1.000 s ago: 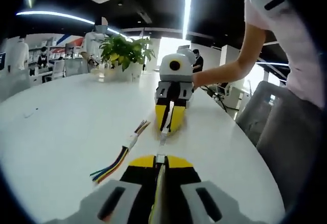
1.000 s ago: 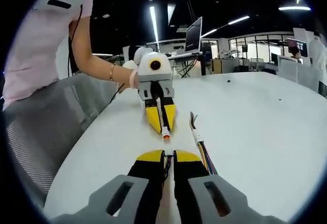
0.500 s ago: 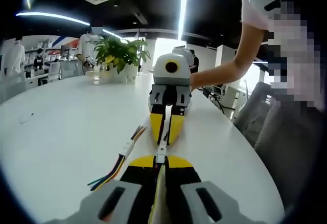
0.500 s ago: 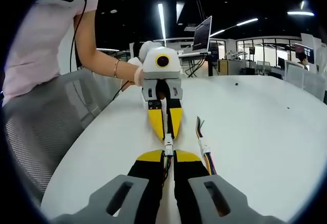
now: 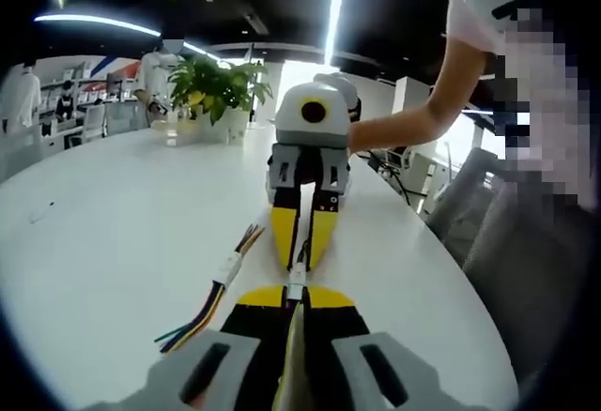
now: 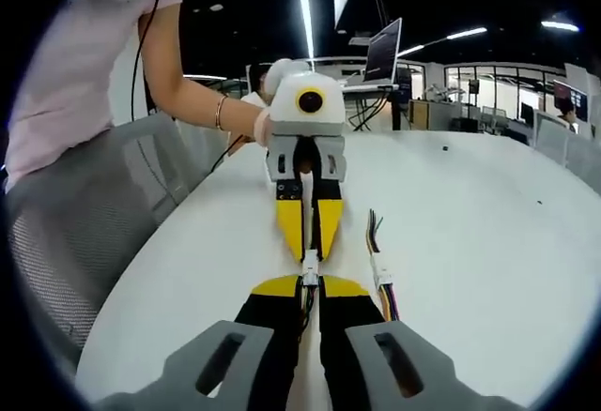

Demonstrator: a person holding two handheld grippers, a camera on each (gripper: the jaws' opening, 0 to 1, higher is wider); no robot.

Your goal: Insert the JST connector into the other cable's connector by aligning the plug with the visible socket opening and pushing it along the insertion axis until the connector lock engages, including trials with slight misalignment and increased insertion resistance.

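My left gripper [image 5: 295,292] is shut on a small white JST connector [image 5: 296,282] at its yellow tips. Facing it, the right gripper [image 5: 299,263] comes in tip to tip, shut on the other cable's connector. In the right gripper view my right gripper [image 6: 310,285] pinches dark wires. The left gripper [image 6: 308,256] meets it head on. The white connectors [image 6: 309,268] touch in one line between the two pairs of jaws. Whether the lock has caught I cannot tell.
A spare cable with coloured wires and a white plug [image 5: 219,287] [image 6: 380,271] lies on the white table [image 5: 103,233] beside the grippers. A potted plant [image 5: 218,87] stands at the far end. A grey mesh chair [image 6: 94,233] sits by the table's edge near the person's arm [image 5: 413,129].
The two grippers have closed in on each other. The gap between the connectors seen a second ago is gone, and they now touch end to end.
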